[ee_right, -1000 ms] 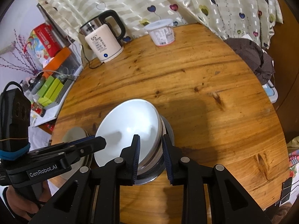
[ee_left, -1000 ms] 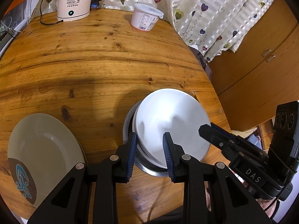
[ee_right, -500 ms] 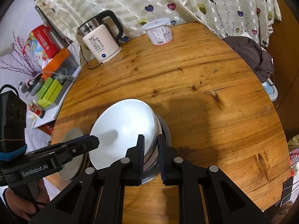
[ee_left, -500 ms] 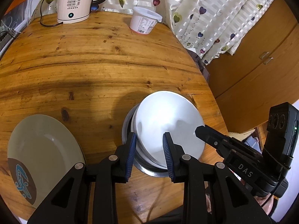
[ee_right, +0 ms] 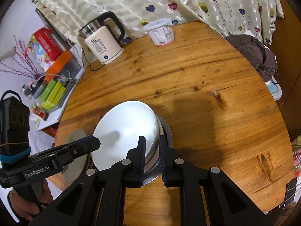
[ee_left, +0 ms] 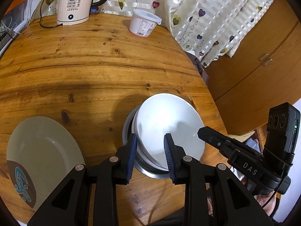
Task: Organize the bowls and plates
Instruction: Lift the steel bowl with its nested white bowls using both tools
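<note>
A white bowl [ee_left: 169,124] sits tilted in a steel bowl [ee_left: 129,128] on the round wooden table [ee_left: 94,66]. My left gripper [ee_left: 150,150] is partly open, its fingers straddling the near rim of the stacked bowls. My right gripper [ee_right: 152,150] is shut on the rim of the bowls [ee_right: 128,130], one finger inside the white bowl and one outside the steel bowl [ee_right: 166,131]. A cream plate with a brown and blue pattern [ee_left: 41,156] lies at the left; it also shows in the right wrist view [ee_right: 77,158] behind the left gripper's body.
A kettle [ee_left: 75,1] and a white lidded tub [ee_left: 144,23] stand at the table's far edge by the curtain. Wooden cabinets [ee_left: 254,66] are at the right. Boxes and clutter [ee_right: 49,71] sit on a shelf at the left. A dark cloth [ee_right: 257,56] lies beyond the table.
My right gripper's fingers have closed in on the bowls' rim. The left gripper's fingers have stayed about as wide. Both cameras have pulled back slightly.
</note>
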The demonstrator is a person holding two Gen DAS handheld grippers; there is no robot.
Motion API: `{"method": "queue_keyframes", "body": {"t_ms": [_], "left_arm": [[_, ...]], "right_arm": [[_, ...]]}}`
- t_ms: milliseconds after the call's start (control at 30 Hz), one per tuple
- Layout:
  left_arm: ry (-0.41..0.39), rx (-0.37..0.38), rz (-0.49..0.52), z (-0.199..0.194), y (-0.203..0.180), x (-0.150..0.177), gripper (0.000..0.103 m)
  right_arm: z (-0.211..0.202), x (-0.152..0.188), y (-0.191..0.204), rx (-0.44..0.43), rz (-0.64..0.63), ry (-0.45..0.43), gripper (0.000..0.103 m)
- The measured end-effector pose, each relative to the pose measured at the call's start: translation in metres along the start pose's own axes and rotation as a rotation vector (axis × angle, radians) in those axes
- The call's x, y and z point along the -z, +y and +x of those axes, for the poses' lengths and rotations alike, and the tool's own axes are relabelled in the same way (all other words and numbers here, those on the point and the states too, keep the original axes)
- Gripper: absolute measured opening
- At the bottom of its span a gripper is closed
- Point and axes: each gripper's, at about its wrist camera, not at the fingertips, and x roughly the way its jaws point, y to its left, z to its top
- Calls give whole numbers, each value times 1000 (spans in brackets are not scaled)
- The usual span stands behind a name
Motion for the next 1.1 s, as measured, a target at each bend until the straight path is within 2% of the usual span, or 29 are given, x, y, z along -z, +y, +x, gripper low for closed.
{"method": "queue_keyframes", "body": {"t_ms": [400,600,700,1100], "left_arm": [[-84,-16,12,-15,12,9,30],[-119,-39,18,-21,18,14,31],[-129,-46,21,-23,20,17,31],[-137,-76,12,-21,32,25,31]], "right_arm": [[-14,3,-12,-29,0,-26,15],[-20,6,-13,-66,-31,-50,25],[-21,7,-15,-85,-22,-60,30],[-20,12,-26,-134,-12,-57,32]]}}
